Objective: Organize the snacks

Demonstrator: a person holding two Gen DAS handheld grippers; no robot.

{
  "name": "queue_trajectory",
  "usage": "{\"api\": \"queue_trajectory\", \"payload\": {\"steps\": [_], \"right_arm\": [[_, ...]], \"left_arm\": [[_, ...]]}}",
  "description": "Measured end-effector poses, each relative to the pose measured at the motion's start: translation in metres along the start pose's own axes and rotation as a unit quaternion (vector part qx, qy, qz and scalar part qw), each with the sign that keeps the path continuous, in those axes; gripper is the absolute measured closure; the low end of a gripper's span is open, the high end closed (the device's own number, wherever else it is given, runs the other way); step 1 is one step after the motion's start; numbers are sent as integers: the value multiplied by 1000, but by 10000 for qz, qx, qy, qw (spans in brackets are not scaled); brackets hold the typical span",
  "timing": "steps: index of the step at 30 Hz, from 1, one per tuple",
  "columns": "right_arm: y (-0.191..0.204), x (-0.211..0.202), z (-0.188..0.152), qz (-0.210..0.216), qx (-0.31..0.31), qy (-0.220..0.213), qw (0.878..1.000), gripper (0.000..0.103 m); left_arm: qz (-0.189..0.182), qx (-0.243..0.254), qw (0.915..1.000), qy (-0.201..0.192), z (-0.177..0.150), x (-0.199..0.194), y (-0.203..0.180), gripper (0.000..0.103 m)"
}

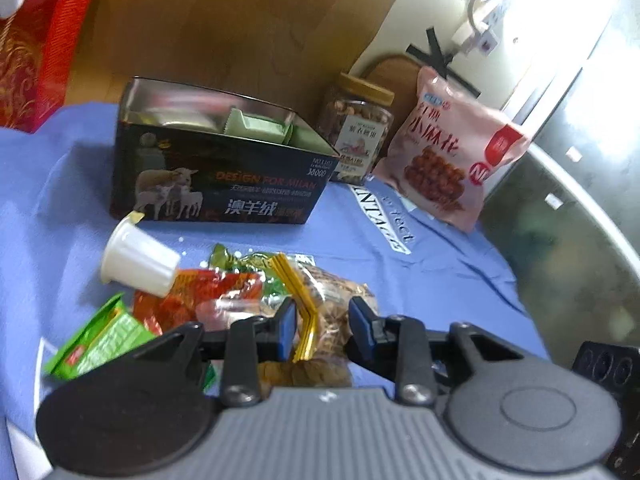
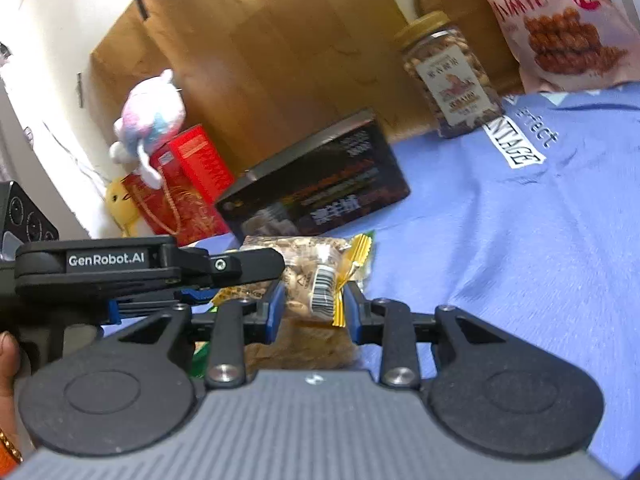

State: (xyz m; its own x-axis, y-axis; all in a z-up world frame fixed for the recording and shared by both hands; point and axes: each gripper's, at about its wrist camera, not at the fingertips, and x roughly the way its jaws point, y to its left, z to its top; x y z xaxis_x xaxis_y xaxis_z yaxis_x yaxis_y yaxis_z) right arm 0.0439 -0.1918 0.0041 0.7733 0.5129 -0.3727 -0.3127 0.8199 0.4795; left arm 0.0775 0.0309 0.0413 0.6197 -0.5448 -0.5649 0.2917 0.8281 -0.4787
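Observation:
A heap of small snack packets lies on the blue cloth in front of an open dark tin box that holds pale green packets. In the left wrist view my left gripper sits with its blue pads against a clear gold-sealed nut packet. In the right wrist view my right gripper has its pads on the sides of a clear nut packet with a barcode. The left gripper reaches in from the left, just above and behind it. Whether both hold the same packet I cannot tell.
A white cup lies tipped on the heap, beside a green packet and a red-orange one. A nut jar and pink snack bag stand behind. A red box carries a plush toy. A hand shows at left.

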Motion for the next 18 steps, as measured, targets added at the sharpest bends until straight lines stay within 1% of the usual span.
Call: {"api": "queue_trajectory", "payload": {"steps": [6,13,15,18], "right_arm": [[11,5,-3,60,-121,-21,9999,68],[8,19,-12,-11,-5,280,9996,68],[9,19,-9,21,-13,264,9996,68],[15,14,-1,92,-71,77,9999,68]], "left_arm": [[75,15,9999,-138,-2,-12,3,74],[155,-144,9997,76,-10,1,19,74],[118,-138,9998,37,-9,-2,20,75],[22,-68,9999,-136,1,-11,16,75]]}}
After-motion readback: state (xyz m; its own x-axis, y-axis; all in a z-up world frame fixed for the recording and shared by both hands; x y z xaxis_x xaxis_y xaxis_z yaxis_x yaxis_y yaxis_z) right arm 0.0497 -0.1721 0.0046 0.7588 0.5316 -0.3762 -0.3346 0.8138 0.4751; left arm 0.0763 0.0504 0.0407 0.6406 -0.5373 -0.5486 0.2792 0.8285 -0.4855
